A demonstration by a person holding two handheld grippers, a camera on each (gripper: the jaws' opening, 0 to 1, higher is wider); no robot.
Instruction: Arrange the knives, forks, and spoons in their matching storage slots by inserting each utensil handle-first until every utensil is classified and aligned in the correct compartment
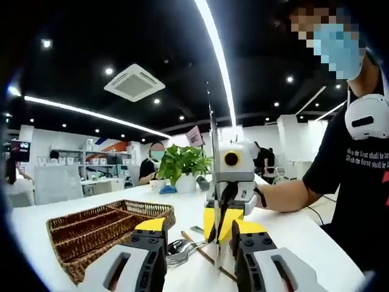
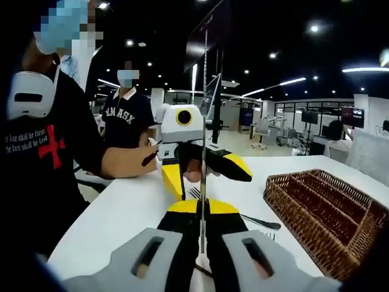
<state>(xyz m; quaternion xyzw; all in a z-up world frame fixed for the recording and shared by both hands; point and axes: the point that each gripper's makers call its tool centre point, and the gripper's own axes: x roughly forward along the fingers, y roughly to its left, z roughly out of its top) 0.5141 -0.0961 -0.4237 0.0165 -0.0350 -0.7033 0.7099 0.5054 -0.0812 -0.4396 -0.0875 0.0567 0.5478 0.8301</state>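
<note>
The knife (image 2: 203,182) stands upright at the centre of the right gripper view, its lower end pinched between the closed jaws of the right gripper (image 2: 202,234); the blade's top fades into the dark ceiling and is hard to trace. In the left gripper view the same knife (image 1: 215,152) rises in front of the right gripper (image 1: 223,216). The left gripper (image 1: 196,236) at the bottom of that view has its jaws apart, holding nothing. Between those jaws lie spoons (image 1: 182,249), half hidden, so their number is unclear. The basket (image 1: 100,228) at lower left shows long compartments with nothing visible in them; in the right gripper view the basket (image 2: 331,216) is cut off at lower right. A fork (image 2: 196,193) lies on the table (image 2: 127,213) behind the knife.
</note>
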